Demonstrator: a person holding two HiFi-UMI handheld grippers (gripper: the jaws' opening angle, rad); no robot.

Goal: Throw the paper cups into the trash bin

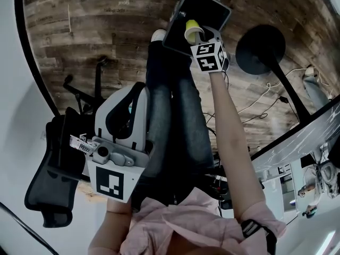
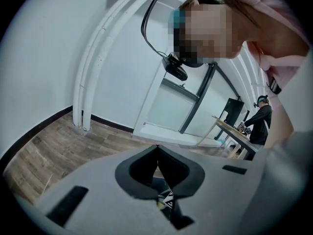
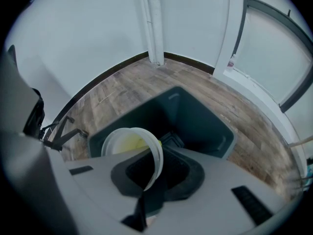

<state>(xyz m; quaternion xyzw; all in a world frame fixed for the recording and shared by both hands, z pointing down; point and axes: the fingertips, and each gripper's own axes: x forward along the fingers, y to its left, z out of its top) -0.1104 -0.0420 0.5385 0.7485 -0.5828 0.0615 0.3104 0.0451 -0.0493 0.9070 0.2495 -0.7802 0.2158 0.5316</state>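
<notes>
right gripper [image 3: 152, 177]: jaws clamped on white paper cup with yellow inside [image 3: 131, 143], poised above open dark grey plastic trash bin [image 3: 208, 126], apparently for dropping. left gripper [image 2: 157, 174]: jaws together, empty, held back.

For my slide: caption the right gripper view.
Right gripper holds a paper cup by its rim over the trash bin.

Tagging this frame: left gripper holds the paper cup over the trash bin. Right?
Not quite: it is the right gripper that holds the paper cup over the trash bin, as the right gripper view shows. The left gripper is shut on nothing.
</notes>
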